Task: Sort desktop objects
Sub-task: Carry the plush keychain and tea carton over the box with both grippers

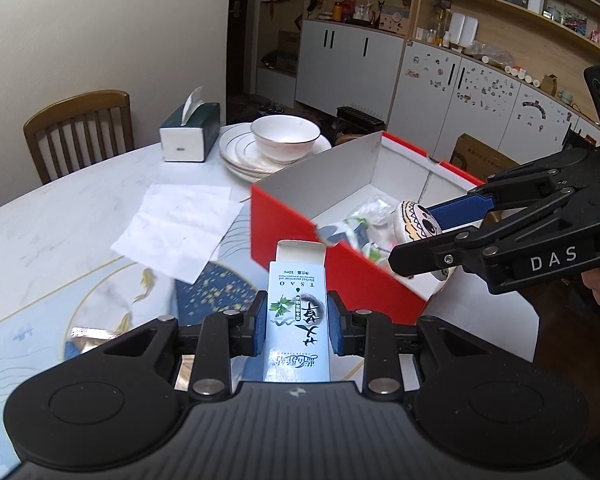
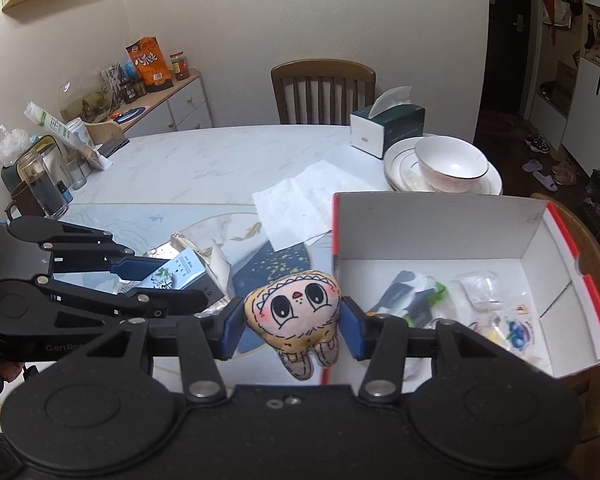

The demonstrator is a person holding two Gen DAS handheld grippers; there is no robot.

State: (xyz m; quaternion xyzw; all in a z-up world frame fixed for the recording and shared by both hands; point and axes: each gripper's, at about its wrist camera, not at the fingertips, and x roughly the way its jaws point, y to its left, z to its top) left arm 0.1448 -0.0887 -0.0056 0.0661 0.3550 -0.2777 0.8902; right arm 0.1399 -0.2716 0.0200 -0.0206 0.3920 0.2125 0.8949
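Right wrist: jaws pinch plush toy (image 2: 294,312) beside red box (image 2: 432,220) wall (left jaws pinch carton (image 1: 298,320)).

We note a pale blue carton (image 1: 298,312), top flap open, held upright above the bench. A beige plush doll (image 2: 296,312) with a drawn face hangs beside the red, white-lined box (image 2: 432,216) holding packets.

left hand-held gripper (image 1: 298,324): black linkage, blue pads, silver pivots | right hand-held gripper (image 2: 293,320): black, blue pads, white "DAS" lettering
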